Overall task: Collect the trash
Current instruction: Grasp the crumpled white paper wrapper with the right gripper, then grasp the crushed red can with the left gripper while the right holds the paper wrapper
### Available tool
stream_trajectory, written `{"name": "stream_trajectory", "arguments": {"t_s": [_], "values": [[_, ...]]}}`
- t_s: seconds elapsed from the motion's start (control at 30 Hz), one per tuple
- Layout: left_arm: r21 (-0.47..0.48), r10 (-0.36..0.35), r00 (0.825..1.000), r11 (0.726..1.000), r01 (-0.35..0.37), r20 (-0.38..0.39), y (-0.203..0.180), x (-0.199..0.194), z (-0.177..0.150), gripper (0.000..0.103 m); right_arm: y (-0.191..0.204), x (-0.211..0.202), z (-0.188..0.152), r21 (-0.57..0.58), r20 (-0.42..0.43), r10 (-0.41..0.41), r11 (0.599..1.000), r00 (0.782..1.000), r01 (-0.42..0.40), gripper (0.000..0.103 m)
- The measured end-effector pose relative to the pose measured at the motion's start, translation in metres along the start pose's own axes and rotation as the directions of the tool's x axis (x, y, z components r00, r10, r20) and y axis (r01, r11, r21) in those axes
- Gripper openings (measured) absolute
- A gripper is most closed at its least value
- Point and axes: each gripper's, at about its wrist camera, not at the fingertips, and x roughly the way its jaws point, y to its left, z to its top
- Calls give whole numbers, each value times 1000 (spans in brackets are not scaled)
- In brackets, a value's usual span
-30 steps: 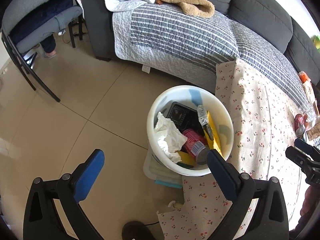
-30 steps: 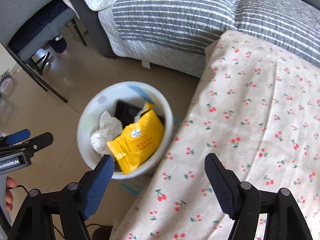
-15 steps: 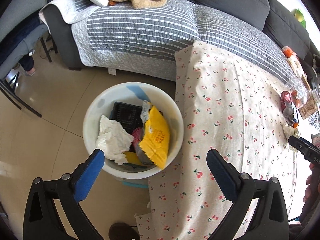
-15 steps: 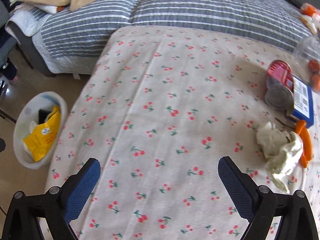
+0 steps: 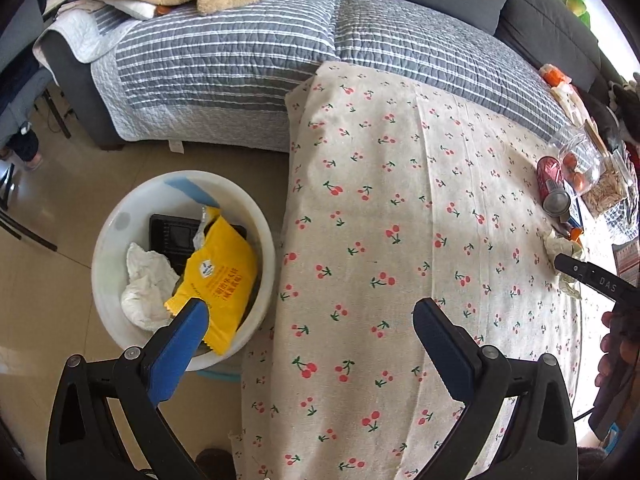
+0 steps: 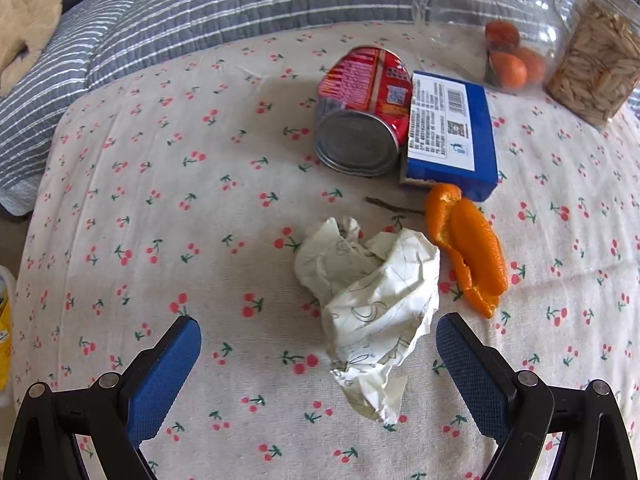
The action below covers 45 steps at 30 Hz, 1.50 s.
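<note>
Right gripper [image 6: 318, 334] now off the bin [image 5: 120, 216], tilted steeply down over crumpled paper [image 6: 370, 304], jaws wide, empty.

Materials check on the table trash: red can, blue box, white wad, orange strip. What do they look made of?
Red can: metal with a glossy printed wrap, judging by the dull silver end and a dented side.
Blue box: looks like coated cardboard; flat faces, printed label.
White wad: paper, matte, with sharp creases and line drawings.
Orange strip: probably citrus peel; pebbled, slightly shiny skin, curled edges.
</note>
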Motion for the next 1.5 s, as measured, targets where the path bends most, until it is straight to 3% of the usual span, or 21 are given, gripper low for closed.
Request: {"name": "stream_trajectory", "arguments": {"t_s": [0.1, 0.23, 0.37, 0.7, 0.93, 1.17, 1.3, 1.5], "values": [[12, -3, 1000, 1000, 3, -4, -9, 2, 1, 103, -4, 7, 0, 25, -20, 14, 1000, 1000, -14, 79], [27, -8, 1000, 1000, 8, -8, -21, 4, 1, 103, -6, 14, 1, 15, -29, 2, 1000, 1000, -1, 72], [58, -14, 1000, 998, 14, -2, -40, 4, 1, 103, -15, 19, 3, 38, -49, 46, 998, 998, -44, 33], [191, -75, 997, 979, 72, 5, -118, 7, -6, 103, -48, -35, 0, 18, 42, 140, 990, 989, -141, 31], [271, -163, 983, 953, 135, 83, -194, 4, 1, 103, -116, -69, -1, 76, 102, 74, 994, 992, -82, 31], [317, -230, 967, 930, 186, 106, -272, 20, 48, 97, -175, -79, -9, 129, 110, 51, 989, 993, -66, 31], [309, -214, 972, 935, 174, 101, -307, 37, 77, 91, -195, -82, -7, 160, 114, 74, 983, 991, -92, 31], [317, -132, 991, 942, 114, 36, -337, 77, 107, 69, -215, -82, -2, 192, 120, 93, 975, 988, -115, 31]]}}
